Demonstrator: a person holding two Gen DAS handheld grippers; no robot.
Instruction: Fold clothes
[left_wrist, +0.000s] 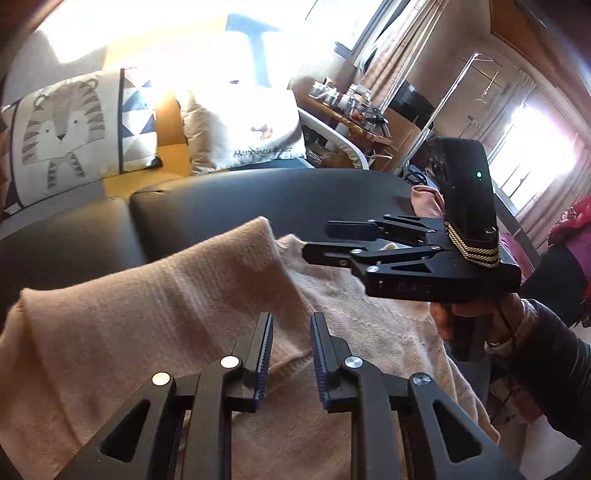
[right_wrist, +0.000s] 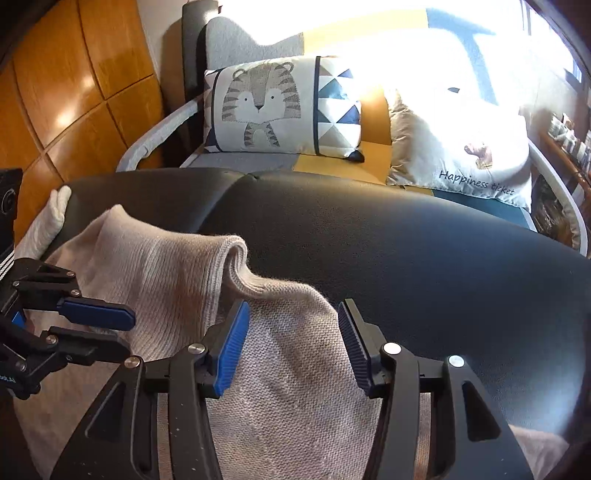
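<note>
the beige sweater is lying on the black padded bench, with one part folded over on itself and a rolled edge sticking up. we are holding the left gripper just above the knit, its jaws standing a little apart and gripping nothing. we are holding the right gripper over the cloth too, its jaws spread wide, pads clear of the fabric. behind the bench a tiger cushion and a white cushion are sitting on a sofa.
</note>
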